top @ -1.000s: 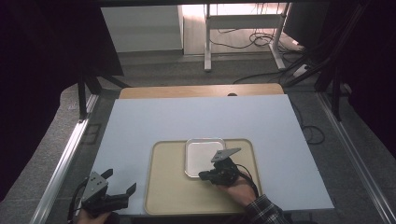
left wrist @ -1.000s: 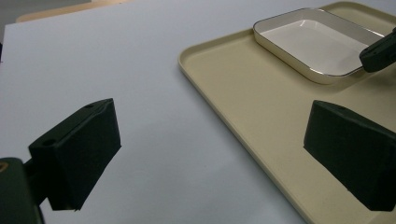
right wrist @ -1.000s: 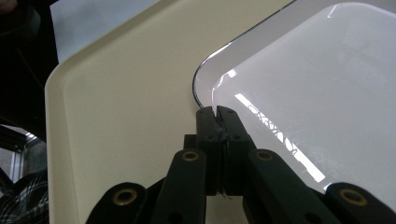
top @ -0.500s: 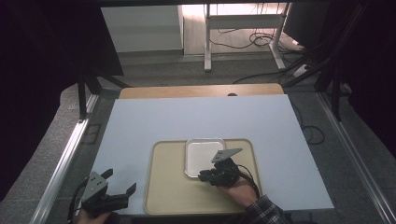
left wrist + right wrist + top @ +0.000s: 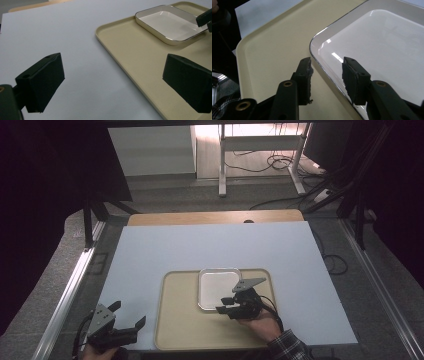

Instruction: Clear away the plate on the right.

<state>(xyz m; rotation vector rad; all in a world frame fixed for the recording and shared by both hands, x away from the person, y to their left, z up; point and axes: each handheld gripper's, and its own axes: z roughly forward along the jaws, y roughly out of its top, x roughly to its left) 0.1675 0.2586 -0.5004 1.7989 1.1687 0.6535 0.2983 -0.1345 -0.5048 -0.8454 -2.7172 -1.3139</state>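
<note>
Right now my right gripper [image 5: 325, 75] straddles near rim of white dish [image 5: 218, 288], jaws parted, not clamped. Dish sits on beige tray [image 5: 182, 325], far half. Risk I see: thin glossy rim slips, dish tips or skids. Left gripper [image 5: 122, 327] wide, idle.

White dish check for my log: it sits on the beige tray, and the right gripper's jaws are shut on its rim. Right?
Not quite. The white dish sits on the beige tray, but the right gripper is open, jaws straddling the rim, as the right gripper view shows.
</note>
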